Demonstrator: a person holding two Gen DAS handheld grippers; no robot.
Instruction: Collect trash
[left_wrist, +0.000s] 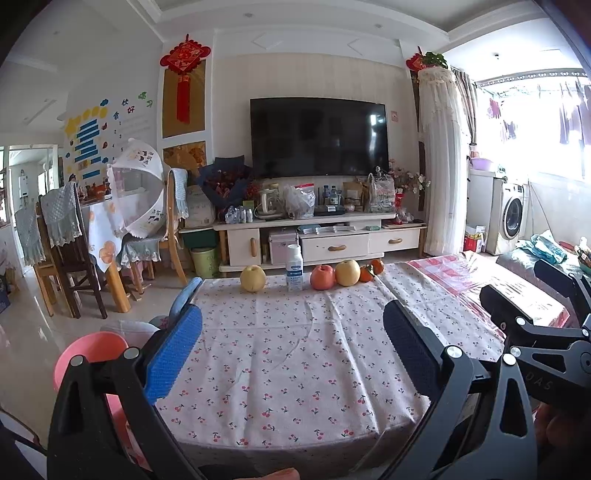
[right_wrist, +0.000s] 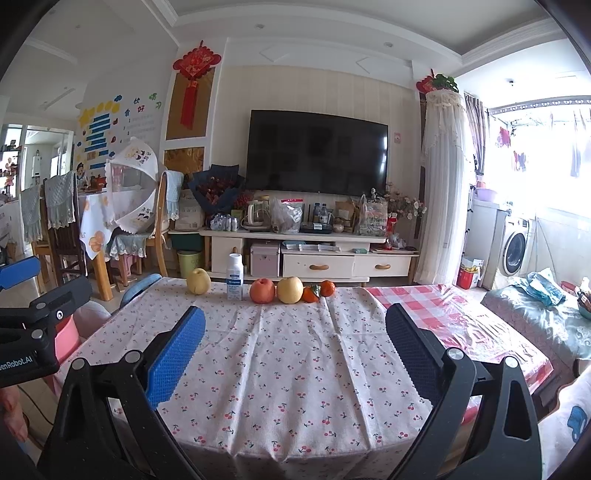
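**Both claws wide open over a bare cherry-print surface**

The left claw (left_wrist: 291, 350) and right claw (right_wrist: 295, 354) each hang near the front edge of the surface (right_wrist: 295, 369), fingers spread wide and holding nothing. Between them and the far edge the cherry-print cloth lies bare, giving open room to move forward.

Along that far edge stands a row: a yellow pear (right_wrist: 198, 281), a white bottle (right_wrist: 235, 277) upright just beside it, then a red apple (right_wrist: 262, 290) touching a second yellow pear (right_wrist: 290, 290), and two small oranges (right_wrist: 318, 291). No loose wrapper or scrap can be made out on the cloth.

To the right the cloth meets a red checked cover (right_wrist: 443, 314) running to that side's edge.

The left wrist view alone shows a pink bin (left_wrist: 88, 358) just off the surface's left edge, below the left finger. The right wrist view shows the left claw's body at its left margin, and only a sliver of pink there.
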